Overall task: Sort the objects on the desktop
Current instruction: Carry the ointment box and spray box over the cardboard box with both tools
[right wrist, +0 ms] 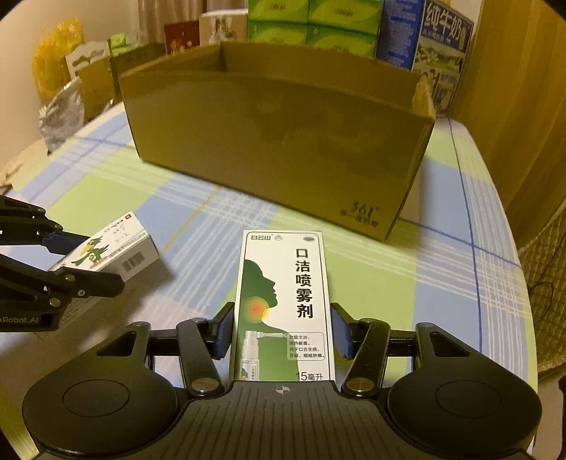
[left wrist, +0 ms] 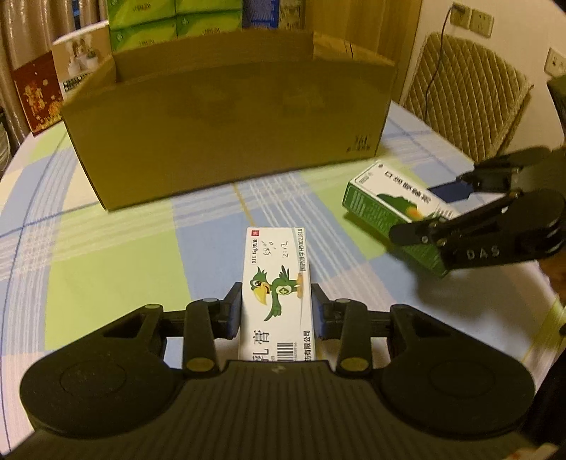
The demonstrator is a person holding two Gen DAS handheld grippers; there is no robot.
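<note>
A white ointment box with a green cartoon bird (left wrist: 277, 279) is held between the pads of my left gripper (left wrist: 276, 311), just above the checked tablecloth (left wrist: 116, 269). My right gripper (right wrist: 283, 334) is shut on a green and white mouth spray box (right wrist: 283, 304). Seen from the left wrist, the right gripper (left wrist: 433, 205) holds the spray box (left wrist: 382, 201) tilted at the right. From the right wrist, the left gripper (right wrist: 92, 263) and the bird box (right wrist: 106, 251) are at the far left. An open brown cardboard box (left wrist: 230, 124) (right wrist: 283, 141) stands straight ahead of both grippers.
Green tissue packs (right wrist: 311, 17) and a blue milk carton (right wrist: 442, 46) stand behind the cardboard box. A quilted chair back (left wrist: 467, 92) is at the table's right side, and a red box (left wrist: 35, 95) at the left. A silver bag (right wrist: 60, 116) lies far left.
</note>
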